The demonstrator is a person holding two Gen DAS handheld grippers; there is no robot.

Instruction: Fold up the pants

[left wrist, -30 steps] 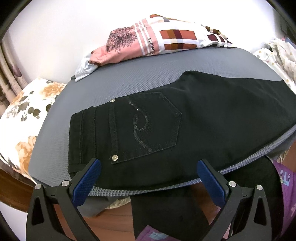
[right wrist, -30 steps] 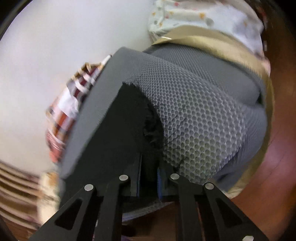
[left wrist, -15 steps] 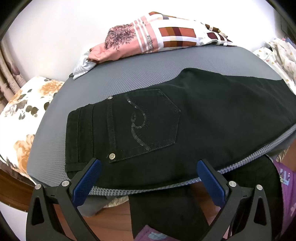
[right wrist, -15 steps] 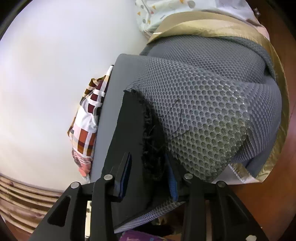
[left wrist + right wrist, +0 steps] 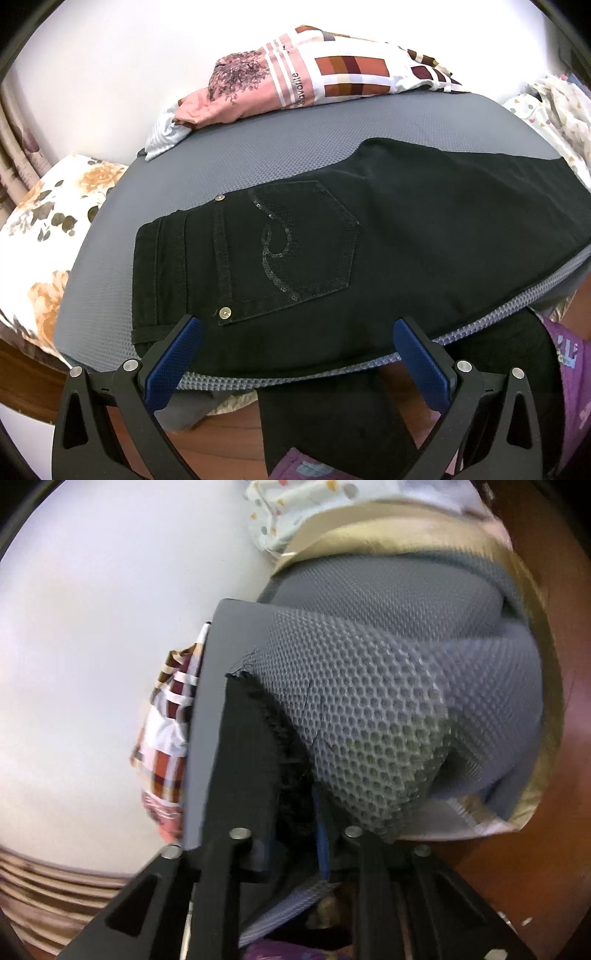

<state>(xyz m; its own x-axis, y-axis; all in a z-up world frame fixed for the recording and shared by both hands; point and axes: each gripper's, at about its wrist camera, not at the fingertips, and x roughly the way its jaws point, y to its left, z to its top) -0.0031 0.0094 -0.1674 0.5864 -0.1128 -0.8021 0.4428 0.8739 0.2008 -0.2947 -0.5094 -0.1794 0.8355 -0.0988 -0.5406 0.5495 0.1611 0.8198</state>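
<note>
Two views. Left wrist: left gripper (image 5: 297, 363) released, hovering at six o'clock; black jeans (image 5: 369, 266) lie flat across the grey mesh mattress (image 5: 258, 162). Right wrist: right gripper (image 5: 291, 834), jaws just opening, frayed hem (image 5: 273, 723) between them, apparently let go; leg laid out, fold pending.

right claw (image 5: 295, 834), frayed pants hem (image 5: 280, 731) between pads

Bare grey mat (image 5: 280, 155) between pants (image 5: 369, 258) and piled clothes (image 5: 314, 85).

the black denim pants (image 5: 369, 266) lie flat on the grey mesh mattress (image 5: 258, 162), the folded pink-and-white patterned cloth (image 5: 303, 81) behind them.
</note>
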